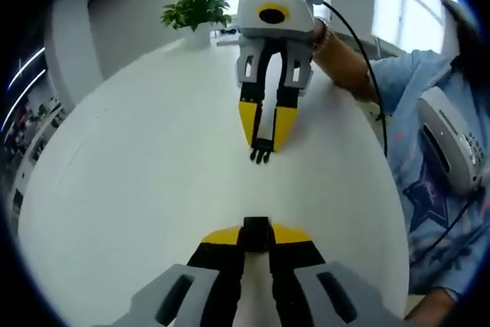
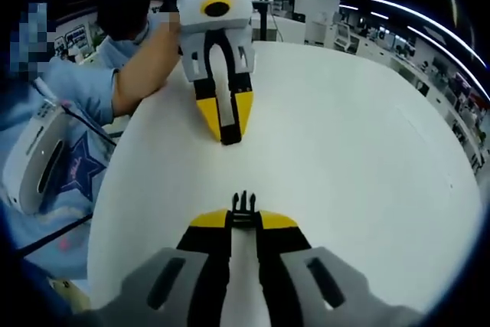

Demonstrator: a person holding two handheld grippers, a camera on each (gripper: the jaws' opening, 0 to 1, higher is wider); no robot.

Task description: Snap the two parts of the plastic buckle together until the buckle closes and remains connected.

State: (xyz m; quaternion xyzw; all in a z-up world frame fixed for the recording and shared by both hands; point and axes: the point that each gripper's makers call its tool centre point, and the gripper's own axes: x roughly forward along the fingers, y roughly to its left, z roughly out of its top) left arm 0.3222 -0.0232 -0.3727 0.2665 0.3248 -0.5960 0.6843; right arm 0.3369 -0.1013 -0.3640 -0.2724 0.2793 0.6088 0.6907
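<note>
My left gripper [image 1: 256,230] rises from the bottom of the left gripper view, shut on the black socket half of the buckle [image 1: 256,233]. Facing it across a gap is my right gripper [image 1: 262,140], shut on the black pronged half [image 1: 261,152], prongs pointing toward the socket. In the right gripper view the pronged half [image 2: 243,206] sticks out of my right gripper [image 2: 243,220]. The left gripper [image 2: 230,132] opposite holds the socket half [image 2: 230,138]. Both halves hang apart above the white table [image 1: 138,174], roughly in line.
A potted green plant [image 1: 197,9] stands at the table's far edge. A person in a blue shirt [image 1: 436,181] sits at the table's side, with a forearm [image 2: 145,59] behind the left gripper. A black cable [image 1: 367,59] trails from the right gripper.
</note>
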